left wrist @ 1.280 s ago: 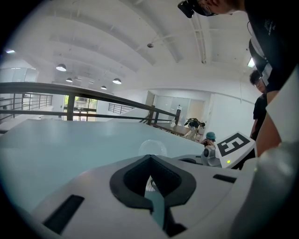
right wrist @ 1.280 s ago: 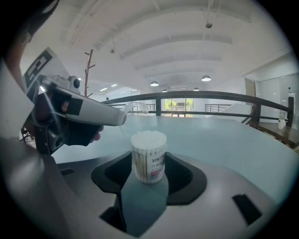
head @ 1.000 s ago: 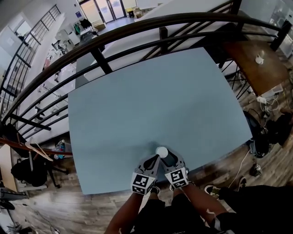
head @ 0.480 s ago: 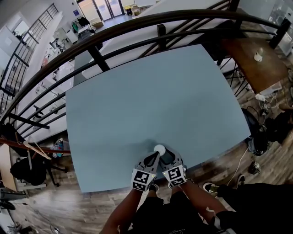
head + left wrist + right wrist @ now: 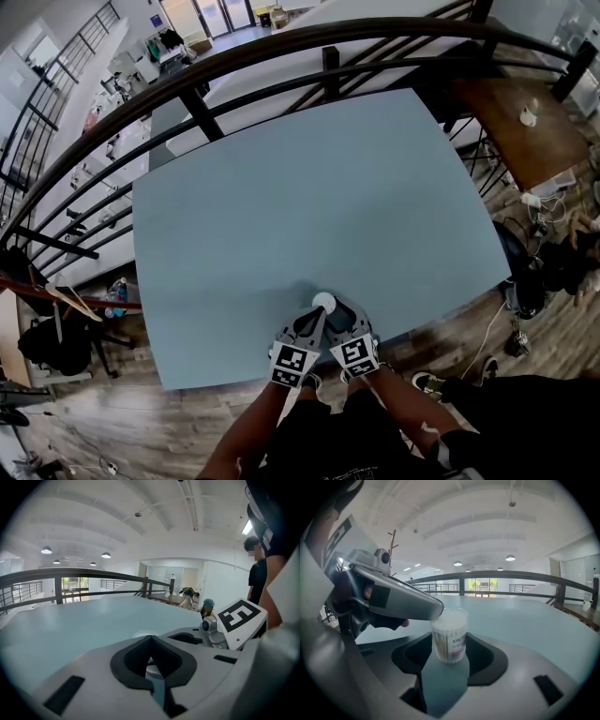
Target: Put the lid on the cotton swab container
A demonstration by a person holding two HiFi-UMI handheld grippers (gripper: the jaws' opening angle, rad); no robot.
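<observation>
The cotton swab container, a clear tub packed with swabs, stands upright on the blue-grey table near its front edge. In the head view only the container's white top shows. My right gripper is shut on the container, with its jaws against the sides, as the right gripper view shows. My left gripper comes in from the left, its jaws almost together. The left gripper's tip rests at the top rim of the container. There the clear round lid lies pinched by its edge.
A dark metal railing runs round the far side of the table. A wooden side table stands at the right, with cables on the floor below it. A person stands at the right edge of the left gripper view.
Both grippers and the container have stayed together at the table's front edge. The head view has shifted a little. Neither grip has changed.
</observation>
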